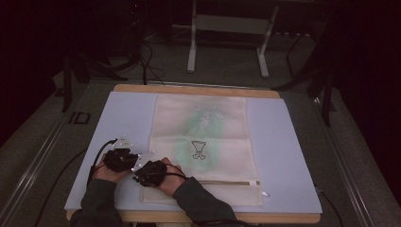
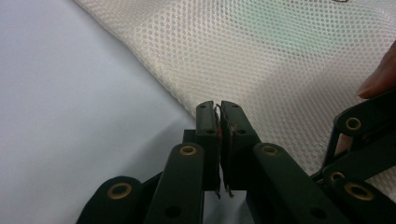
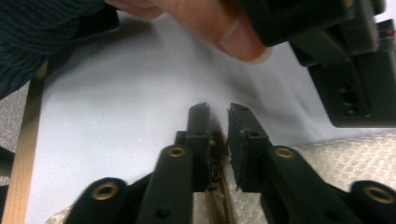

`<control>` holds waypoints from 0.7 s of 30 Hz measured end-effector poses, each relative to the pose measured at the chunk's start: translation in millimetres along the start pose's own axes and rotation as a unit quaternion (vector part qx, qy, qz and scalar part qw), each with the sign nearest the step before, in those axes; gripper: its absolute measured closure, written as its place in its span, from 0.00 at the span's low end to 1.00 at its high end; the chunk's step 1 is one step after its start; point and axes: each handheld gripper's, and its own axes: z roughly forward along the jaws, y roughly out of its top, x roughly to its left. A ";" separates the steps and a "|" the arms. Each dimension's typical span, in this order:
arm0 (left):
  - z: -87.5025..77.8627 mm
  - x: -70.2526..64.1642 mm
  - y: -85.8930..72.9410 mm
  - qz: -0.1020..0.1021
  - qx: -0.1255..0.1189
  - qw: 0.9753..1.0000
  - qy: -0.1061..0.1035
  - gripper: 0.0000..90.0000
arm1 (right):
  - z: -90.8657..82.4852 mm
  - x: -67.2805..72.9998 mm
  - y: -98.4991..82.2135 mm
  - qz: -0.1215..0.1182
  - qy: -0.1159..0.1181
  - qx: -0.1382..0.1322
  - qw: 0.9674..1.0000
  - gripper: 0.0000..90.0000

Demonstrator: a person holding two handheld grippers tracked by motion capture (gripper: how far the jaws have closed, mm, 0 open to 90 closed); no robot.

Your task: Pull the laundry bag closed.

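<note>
A: Right gripper (image 3: 218,109)?
B: Jaws pinched on the zipper (image 3: 219,196) at the mesh bag's (image 1: 203,142) lower-left corner.
A: Left gripper (image 2: 218,106)?
B: Jaws together at the bag's edge, mid-frame; whether cloth is caught, I can't tell.
A: Progress?
B: Zipper looks shut along the bag's lower edge; unzipping probably remains

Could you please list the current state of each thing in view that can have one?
Mesh laundry bag: lying flat on the white board.
Zipper: looks closed along its visible length.
Left claw: shut at the bag's edge.
Right claw: shut on the zipper's end.
</note>
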 end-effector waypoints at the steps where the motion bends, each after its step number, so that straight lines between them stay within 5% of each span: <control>1: 0.0 0.0 0.0 0.000 0.000 1.000 0.000 0.96 | 0.0 0.0 0.0 0.000 0.000 0.000 1.000 0.89; 21: 0.7 -0.3 -0.1 0.000 0.002 1.000 0.003 0.95 | -31.8 1.7 -9.4 0.006 0.002 -0.041 0.999 0.90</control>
